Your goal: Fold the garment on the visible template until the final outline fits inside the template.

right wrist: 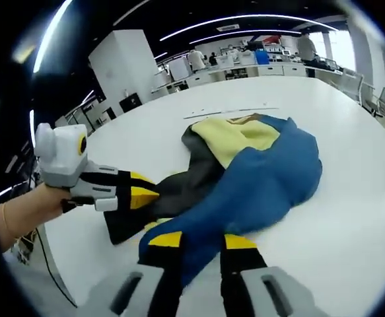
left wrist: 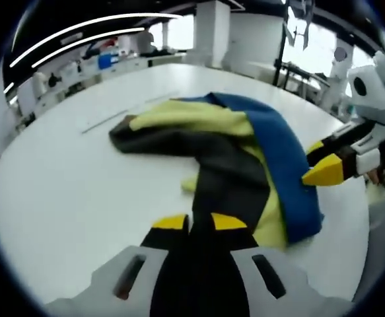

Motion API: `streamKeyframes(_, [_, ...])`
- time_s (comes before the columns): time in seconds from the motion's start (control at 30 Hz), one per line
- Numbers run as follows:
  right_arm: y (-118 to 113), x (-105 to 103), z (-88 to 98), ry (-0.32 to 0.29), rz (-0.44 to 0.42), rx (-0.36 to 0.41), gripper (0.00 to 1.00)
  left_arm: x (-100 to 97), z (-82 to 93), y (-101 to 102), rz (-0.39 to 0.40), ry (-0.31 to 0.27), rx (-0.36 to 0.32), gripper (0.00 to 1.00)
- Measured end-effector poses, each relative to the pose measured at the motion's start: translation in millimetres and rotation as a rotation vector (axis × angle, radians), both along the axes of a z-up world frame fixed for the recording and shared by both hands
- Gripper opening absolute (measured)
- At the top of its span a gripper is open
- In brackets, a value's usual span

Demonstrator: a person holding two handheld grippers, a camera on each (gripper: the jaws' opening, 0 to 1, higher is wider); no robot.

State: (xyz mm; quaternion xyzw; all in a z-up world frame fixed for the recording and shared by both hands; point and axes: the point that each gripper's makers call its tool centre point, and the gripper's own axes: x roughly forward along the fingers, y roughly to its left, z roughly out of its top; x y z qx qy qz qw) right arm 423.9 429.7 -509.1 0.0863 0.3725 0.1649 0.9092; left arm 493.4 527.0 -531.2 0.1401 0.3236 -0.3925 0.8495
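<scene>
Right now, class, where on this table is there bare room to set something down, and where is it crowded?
Free: the white table between the garment and the thin line marks, and the stretch beyond the blue part toward the far edge. Crowded: the near edge, where the left gripper and right gripper each grip the cloth.

Bright ceiling strips, soft blur — fisheye-warped edges
</scene>
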Motion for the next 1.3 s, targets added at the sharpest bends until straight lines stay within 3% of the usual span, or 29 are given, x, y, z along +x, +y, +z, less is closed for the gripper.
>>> streamKeyframes(0.1, [-3.3, -1.3, 1.3, -0.014, 0.009, -0.023, 0.00, 0.2, -0.4, 1.0, 0.002, -0.005, 0.015, 0.02])
streamKeyframes(0.3, [-8.7, -5.0, 3.1, -0.032, 0.037, -0.045, 0.00, -0.8, 1.4, 1.3, 0.013, -0.010, 0.023, 0.01])
streamKeyframes(0.4, [-11.1, -7.9, 9.9, -0.038, 0.027, -0.025, 0.00, -2.2, 7.9, 3.1, 0.035, -0.005, 0.002, 0.00])
streamKeyframes(0.57, [-14.9, -12.1, 28.7, -0.099, 0.075, -0.030, 0.00, -5.9, 18.3, 6.0, 0.040, -0.007, -0.012, 0.00])
streamKeyframes(0.73, [-26.3, -11.4, 44.7, -0.157, 0.102, -0.089, 0.00, -11.4, 32.7, 4.0, 0.028, -0.031, -0.036, 0.00])
streamKeyframes(0.93, [-32.7, -12.2, 49.8, -0.140, 0.116, -0.081, 0.00, -14.3, 38.1, 3.9, 0.036, -0.029, -0.054, 0.00])
streamKeyframes(1.03, [-40.8, -14.9, 48.6, -0.120, 0.102, -0.105, 0.00, -12.0, 36.7, 13.7, 0.050, -0.052, -0.007, 0.00])
streamKeyframes(1.3, [-54.7, -18.9, 49.3, -0.121, 0.108, -0.138, 0.00, -17.9, 34.6, 27.6, 0.082, -0.033, -0.011, 0.00])
